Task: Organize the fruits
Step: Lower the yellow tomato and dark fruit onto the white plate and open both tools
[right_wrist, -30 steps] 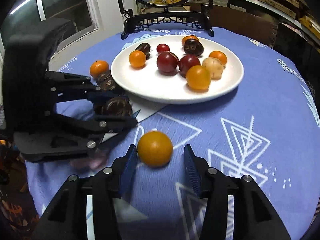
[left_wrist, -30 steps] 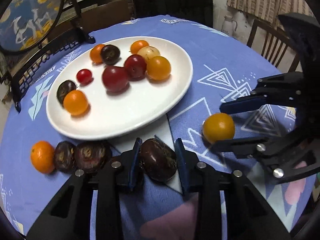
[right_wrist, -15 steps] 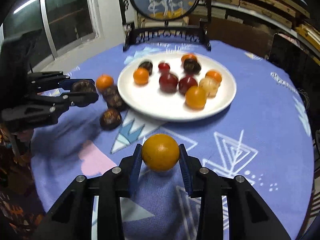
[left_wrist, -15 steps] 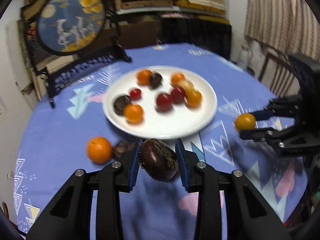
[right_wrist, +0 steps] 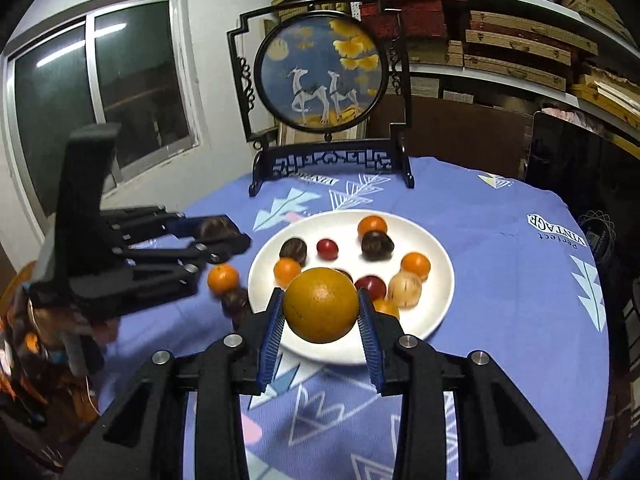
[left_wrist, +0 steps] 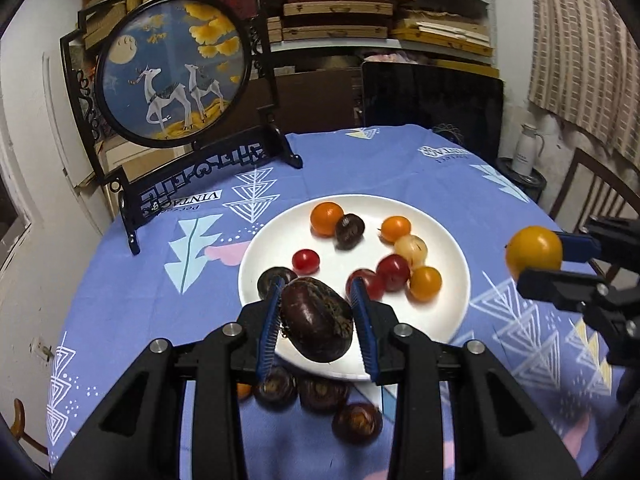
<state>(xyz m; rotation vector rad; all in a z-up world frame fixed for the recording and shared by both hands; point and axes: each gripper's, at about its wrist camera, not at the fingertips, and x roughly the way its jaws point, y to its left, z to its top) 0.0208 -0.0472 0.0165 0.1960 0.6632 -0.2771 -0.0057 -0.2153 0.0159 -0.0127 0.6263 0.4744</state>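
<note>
Where the left wrist view looks down, left hand-held gripper (left_wrist: 318, 322) closed on a dark purple fruit (left_wrist: 316, 318), held in the air above the near rim of the white plate (left_wrist: 448, 312). Only here: three more dark fruits (left_wrist: 356, 422) lying on the cloth just beside the plate's near edge, partly hidden behind the fingers, and a white jug (left_wrist: 527, 148) on a stand at far right. Off to the right, right hand-held gripper (left_wrist: 554, 258) seen side-on, clamped on an orange fruit (left_wrist: 533, 252) above the cloth, clear of the plate. From the right wrist view, the same orange fruit (right_wrist: 321, 304) pinched between blue pads (right_wrist: 272, 334), in front of the plate (right_wrist: 436, 312); only here a window (right_wrist: 100, 88) at left and a small orange (right_wrist: 223, 279) on the cloth just left of the plate. On the plate, a scatter of orange, red, dark and pale fruits. Round surface under a purple patterned cloth (right_wrist: 500, 260); at its back edge a round deer picture in a black stand (right_wrist: 322, 80); behind, shelves stacked with flat wooden boxes (left_wrist: 384, 20).
</note>
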